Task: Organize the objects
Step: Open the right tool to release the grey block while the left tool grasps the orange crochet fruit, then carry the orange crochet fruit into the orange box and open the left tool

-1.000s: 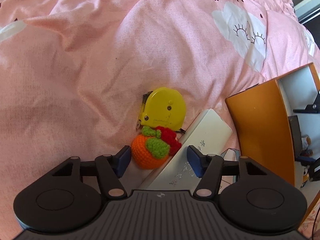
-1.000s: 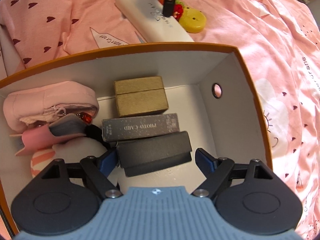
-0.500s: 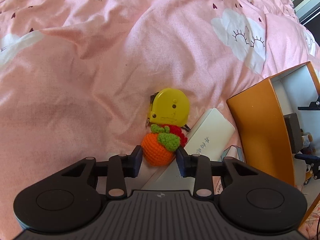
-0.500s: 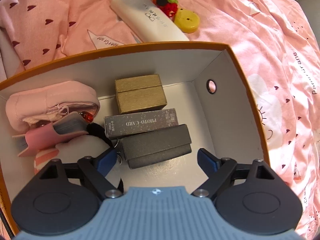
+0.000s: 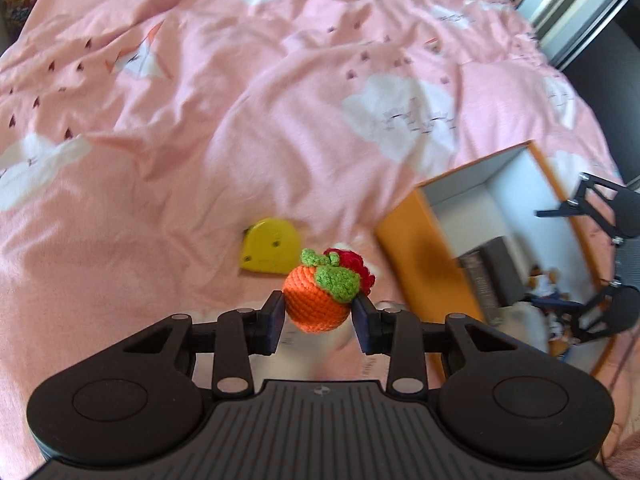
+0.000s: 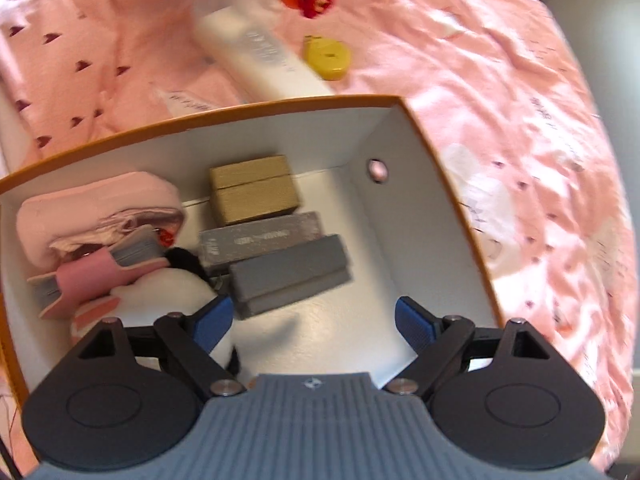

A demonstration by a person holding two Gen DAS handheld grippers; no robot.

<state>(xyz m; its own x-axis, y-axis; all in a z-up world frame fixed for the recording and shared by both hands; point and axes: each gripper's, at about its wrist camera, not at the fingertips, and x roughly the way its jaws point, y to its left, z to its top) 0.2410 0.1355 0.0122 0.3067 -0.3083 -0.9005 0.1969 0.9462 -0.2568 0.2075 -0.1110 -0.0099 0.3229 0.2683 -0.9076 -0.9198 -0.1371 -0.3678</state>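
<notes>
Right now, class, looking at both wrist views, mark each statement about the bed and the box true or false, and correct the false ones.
1. The left gripper fingers clamp the crocheted orange. True.
2. The yellow tape measure lies inside the orange box. False: it lies on the pink bedspread.
3. The right gripper holds the gold box. False: its fingers are open and empty.
4. The white case lies outside the orange box. True.

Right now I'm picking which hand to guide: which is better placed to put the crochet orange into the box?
Left. The left gripper already clamps the crochet orange beside the orange box; the right gripper is open, empty.
</notes>
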